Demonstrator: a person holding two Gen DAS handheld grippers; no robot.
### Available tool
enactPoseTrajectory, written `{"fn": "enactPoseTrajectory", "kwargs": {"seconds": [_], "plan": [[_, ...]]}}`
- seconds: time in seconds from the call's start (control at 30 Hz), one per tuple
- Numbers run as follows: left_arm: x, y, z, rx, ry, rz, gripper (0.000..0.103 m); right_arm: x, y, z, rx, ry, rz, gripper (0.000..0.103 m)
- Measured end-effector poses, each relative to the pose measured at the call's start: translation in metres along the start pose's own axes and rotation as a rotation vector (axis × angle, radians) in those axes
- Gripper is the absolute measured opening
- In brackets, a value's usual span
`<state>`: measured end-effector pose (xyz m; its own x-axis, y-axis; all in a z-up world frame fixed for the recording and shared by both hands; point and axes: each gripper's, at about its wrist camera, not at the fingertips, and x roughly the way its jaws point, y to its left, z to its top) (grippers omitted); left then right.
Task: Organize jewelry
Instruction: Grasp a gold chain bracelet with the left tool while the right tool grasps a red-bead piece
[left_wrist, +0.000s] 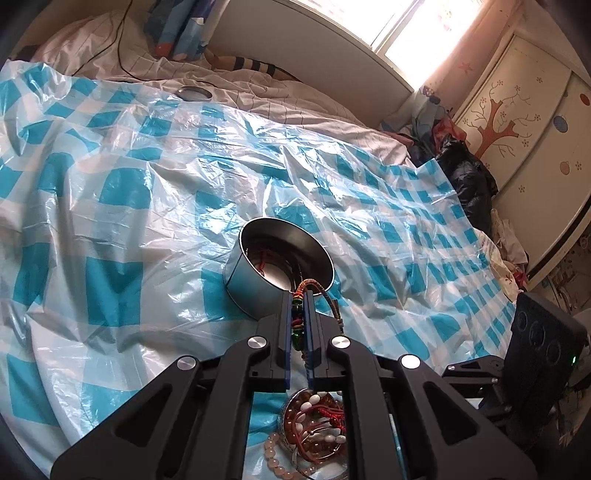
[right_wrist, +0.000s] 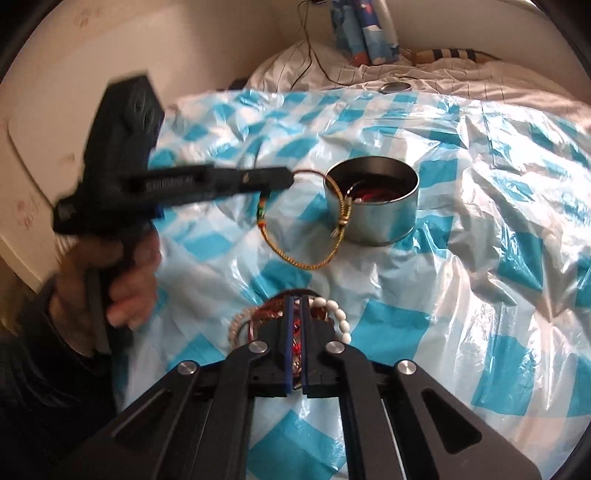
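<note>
Bedroom scene, two wrist views. Left gripper (left_wrist: 300, 295), fingers nearly closed, pinches a braided cord bracelet (right_wrist: 306, 225) that carries green and coloured beads; in the right wrist view the bracelet hangs from the fingertips as a loop, its far side lying against the near wall of the round metal tin (right_wrist: 373, 201) and its lowest part close to the sheet. The tin stands upright on a blue-and-white checked plastic sheet (left_wrist: 122, 199) spread over the bed, and holds red cord jewelry inside. A pile of bead bracelets (left_wrist: 314, 424) lies on the sheet near the camera, with white, amber and pale pink beads and red cord. Right gripper (right_wrist: 295, 301) is over this pile, fingers drawn close together with red cord showing between them; whether it actually grips any piece cannot be told. A metal lid (left_wrist: 194, 93) rests at the far edge of the sheet.
</note>
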<state>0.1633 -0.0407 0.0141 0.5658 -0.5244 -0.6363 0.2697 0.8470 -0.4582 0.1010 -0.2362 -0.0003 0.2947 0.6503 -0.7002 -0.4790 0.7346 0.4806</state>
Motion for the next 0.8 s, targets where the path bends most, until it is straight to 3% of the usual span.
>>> {"fn": "enactPoseTrajectory", "kwargs": {"seconds": [0.07,0.1,0.13,0.17,0.23,0.27,0.4,0.47,0.5,0.63,0.8], "plan": [[0.000,0.001,0.000,-0.005,0.001,0.000,0.005,0.005,0.003,-0.001,-0.009,0.042,0.014,0.006],[0.001,0.002,0.000,-0.007,0.004,-0.001,0.005,0.010,0.007,-0.004,-0.028,0.056,-0.014,0.017],[0.001,0.001,0.000,-0.007,0.005,-0.001,0.005,0.014,0.012,-0.006,-0.049,0.067,-0.044,0.055],[0.001,0.001,0.000,-0.007,0.005,-0.002,0.005,0.016,0.019,-0.008,-0.093,0.052,-0.079,0.066],[0.002,0.001,0.000,-0.002,0.007,-0.004,0.005,0.020,0.028,-0.012,-0.145,0.063,-0.080,0.062],[0.001,0.000,0.000,-0.001,0.007,-0.004,0.005,0.022,0.029,-0.013,-0.147,0.068,-0.077,0.053],[0.001,0.000,0.000,-0.004,0.008,-0.005,0.005,0.038,0.027,-0.017,-0.168,0.116,-0.132,0.036],[0.001,0.000,0.000,-0.004,0.008,-0.005,0.005,0.041,0.027,-0.019,-0.180,0.124,-0.158,0.018],[0.001,0.000,0.000,-0.004,0.007,-0.004,0.005,0.039,0.026,-0.018,-0.177,0.115,-0.160,0.014],[0.000,0.000,0.000,-0.007,0.003,-0.002,0.005,0.022,0.017,-0.013,-0.117,0.051,-0.103,0.011],[-0.006,0.000,0.002,-0.009,-0.028,-0.013,0.005,-0.003,-0.008,0.002,0.045,-0.053,0.047,0.010]]}}
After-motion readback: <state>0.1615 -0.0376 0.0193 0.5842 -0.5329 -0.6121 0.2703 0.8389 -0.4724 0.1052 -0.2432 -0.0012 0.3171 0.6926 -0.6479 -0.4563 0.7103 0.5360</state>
